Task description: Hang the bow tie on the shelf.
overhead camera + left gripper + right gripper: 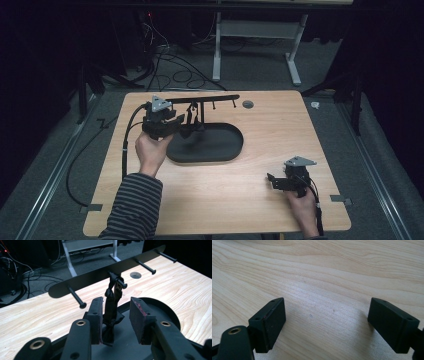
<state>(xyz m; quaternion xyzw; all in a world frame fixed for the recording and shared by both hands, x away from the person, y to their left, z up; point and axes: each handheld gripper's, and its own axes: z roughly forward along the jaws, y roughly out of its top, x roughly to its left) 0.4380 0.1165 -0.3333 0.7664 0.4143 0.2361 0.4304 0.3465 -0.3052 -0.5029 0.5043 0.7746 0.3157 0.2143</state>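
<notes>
A small black strap [111, 307] hangs from a middle peg of the black rack [105, 277], in the centre of the left gripper view; it is narrow, dark and a little twisted, with a buckle-like part near the top and a knotted lower end above the black oval tray [220, 147]. In the high view the strap is in the upper middle of the frame, just under the rack bar. The left gripper [115, 320] is level with the strap and its jaws are parted: the strap touches or nearly touches the left pad, and the right pad stands clear of it, so it is not squeezed. The left hand [150, 150] holds this gripper from below, forearm in a striped sleeve coming from the bottom left. The right gripper [327, 325] rests low over the bare wooden table [225, 195] at the lower right, jaws spread wide with nothing between them, held by the right hand [303, 210].
</notes>
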